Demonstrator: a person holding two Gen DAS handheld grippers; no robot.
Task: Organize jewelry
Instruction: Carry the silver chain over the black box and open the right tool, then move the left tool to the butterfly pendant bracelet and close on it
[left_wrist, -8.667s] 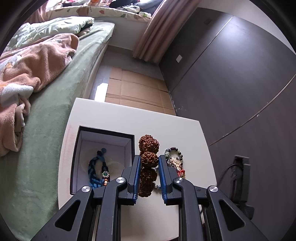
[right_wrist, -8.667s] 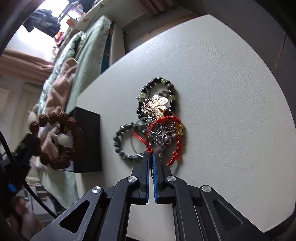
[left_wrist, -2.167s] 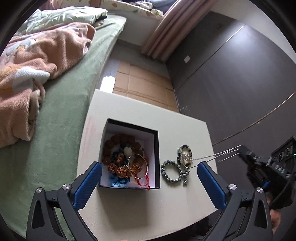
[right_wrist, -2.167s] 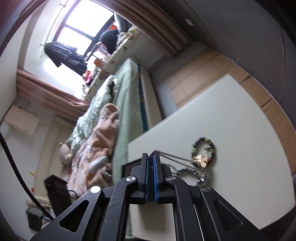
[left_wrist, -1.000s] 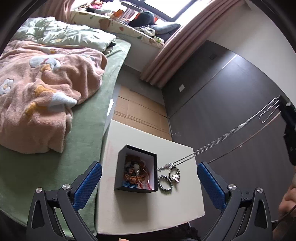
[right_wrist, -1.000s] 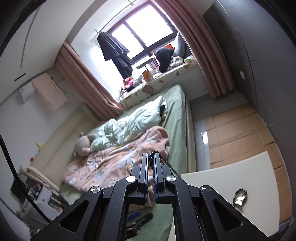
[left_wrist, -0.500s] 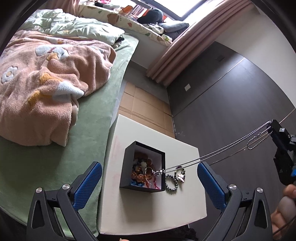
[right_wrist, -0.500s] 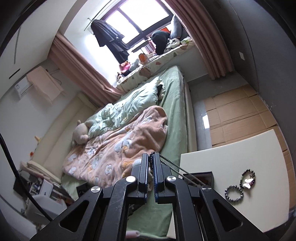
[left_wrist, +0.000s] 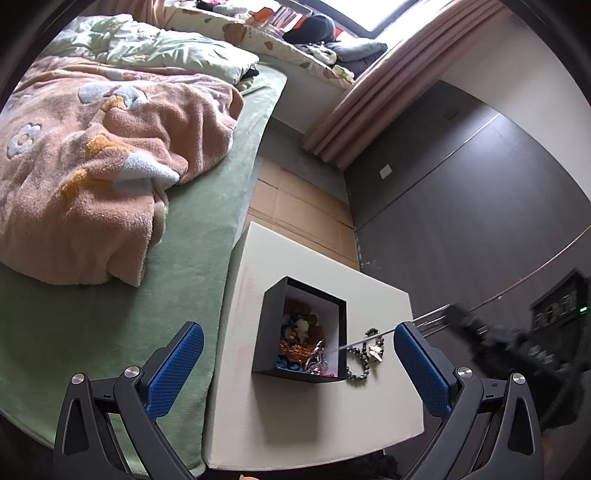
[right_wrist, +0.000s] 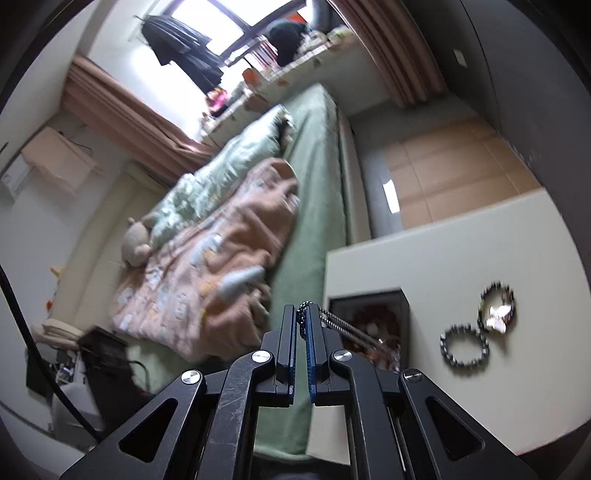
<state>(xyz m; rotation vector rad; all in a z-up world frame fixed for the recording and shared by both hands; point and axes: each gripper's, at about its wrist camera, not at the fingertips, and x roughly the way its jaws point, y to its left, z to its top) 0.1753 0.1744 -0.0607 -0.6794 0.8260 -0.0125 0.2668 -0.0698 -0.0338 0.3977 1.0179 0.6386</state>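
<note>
While the right gripper (right_wrist: 302, 325) pinches a silver chain necklace (right_wrist: 347, 328) between its pressed-together blue pads, the chain runs taut down from it into the black jewelry box (left_wrist: 271, 332), its lower end lying among the pieces already inside. From the left wrist view, the chain (left_wrist: 365, 341) crosses over the box's right wall, and the right gripper (left_wrist: 480, 332) shows as a dark blur beyond the desk's right edge. The left gripper (left_wrist: 295, 363) is spread wide, its blue pads (left_wrist: 175, 365) holding nothing, hovering above the desk's near edge.

The box sits on the white desk (left_wrist: 295, 417) close to its left edge, which runs along the green bed (left_wrist: 110, 325). Inside lie brown beads, a blue piece and orange-red strands, heaped together. Just beside the box's right wall, two bracelets rest on the desk: a grey bead bracelet (right_wrist: 463, 345) nearer the front, and a dark bead bracelet with a shiny charm (right_wrist: 496, 308) touching it on the far side. A pink flowered blanket (left_wrist: 92, 166) is crumpled on the bed.
</note>
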